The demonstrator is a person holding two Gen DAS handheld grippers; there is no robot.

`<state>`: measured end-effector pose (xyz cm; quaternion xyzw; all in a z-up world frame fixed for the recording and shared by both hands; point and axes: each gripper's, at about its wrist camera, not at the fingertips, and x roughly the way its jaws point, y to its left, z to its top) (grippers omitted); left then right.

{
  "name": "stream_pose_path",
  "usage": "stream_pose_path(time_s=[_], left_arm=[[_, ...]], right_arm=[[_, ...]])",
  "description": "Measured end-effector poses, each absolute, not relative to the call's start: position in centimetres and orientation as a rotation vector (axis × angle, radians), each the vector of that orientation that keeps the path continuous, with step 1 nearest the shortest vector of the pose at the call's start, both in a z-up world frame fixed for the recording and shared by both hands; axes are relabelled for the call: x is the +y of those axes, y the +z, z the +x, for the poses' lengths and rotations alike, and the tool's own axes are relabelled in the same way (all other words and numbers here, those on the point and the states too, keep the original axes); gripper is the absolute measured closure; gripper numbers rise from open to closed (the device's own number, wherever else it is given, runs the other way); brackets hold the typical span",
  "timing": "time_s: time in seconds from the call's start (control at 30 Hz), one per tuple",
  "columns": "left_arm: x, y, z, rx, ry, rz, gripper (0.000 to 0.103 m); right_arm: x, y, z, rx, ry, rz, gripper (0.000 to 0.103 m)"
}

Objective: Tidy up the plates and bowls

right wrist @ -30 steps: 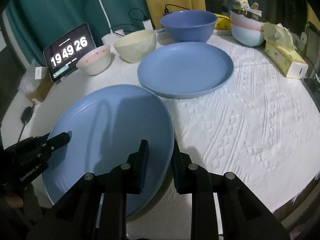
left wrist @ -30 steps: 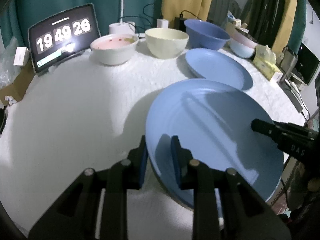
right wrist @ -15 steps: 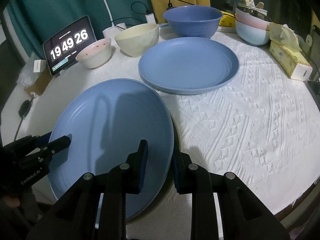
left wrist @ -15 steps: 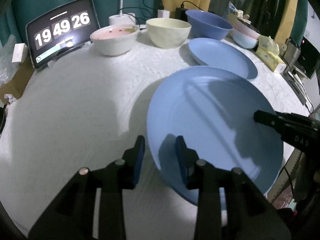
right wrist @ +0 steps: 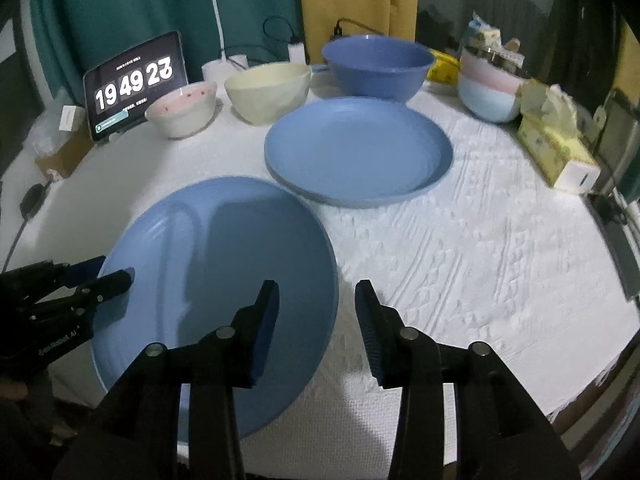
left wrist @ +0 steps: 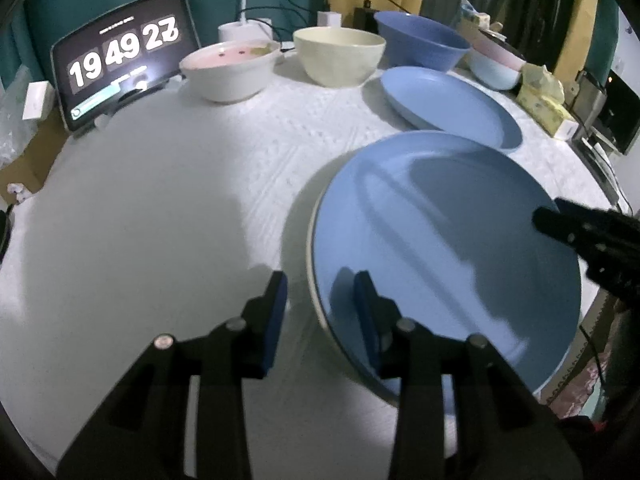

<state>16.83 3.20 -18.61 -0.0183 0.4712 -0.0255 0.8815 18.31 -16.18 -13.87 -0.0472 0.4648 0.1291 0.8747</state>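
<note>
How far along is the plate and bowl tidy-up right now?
Early. Done: the near blue plate is set down on the table, seemingly on another plate. In hand: nothing; the left gripper and right gripper have just been opening, jaws straddling its rim without pressing. Left: the far blue plate, pink bowl, cream bowl and blue bowl stand separate.

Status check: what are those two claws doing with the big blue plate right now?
Left gripper and right gripper: both open, just released. Near blue plate down on table, rim between each gripper's fingers. Second blue plate behind, nothing blocking.
</note>
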Motion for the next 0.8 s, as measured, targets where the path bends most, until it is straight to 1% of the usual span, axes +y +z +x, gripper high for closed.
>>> stream_pose_path(time_s=[0.07, 0.17, 0.27, 0.57, 0.8], left_arm=[[3.2, -18.8, 16.9, 0.979, -0.064, -0.060, 0.067], [2.8, -18.8, 17.2, 0.982, -0.087, -0.077, 0.067], [2.6, -18.8, 17.6, 0.980, -0.078, -0.081, 0.067], [2.1, -18.6, 19.2, 1.001, -0.086, -0.077, 0.067], [2.1, -15.5, 19.9, 0.920, -0.075, -0.067, 0.066]], right_arm=[[-16.1, -14.6, 18.4, 0.992, 0.279, -0.093, 0.063], [-15.9, -14.7, 18.3, 0.985, 0.295, -0.095, 0.072], [-16.2, -14.7, 18.7, 0.979, 0.288, -0.096, 0.076], [-17.6, -14.1, 20.4, 0.989, 0.276, -0.038, 0.076], [-18.6, -12.0, 21.3, 0.948, 0.244, -0.023, 0.075]])
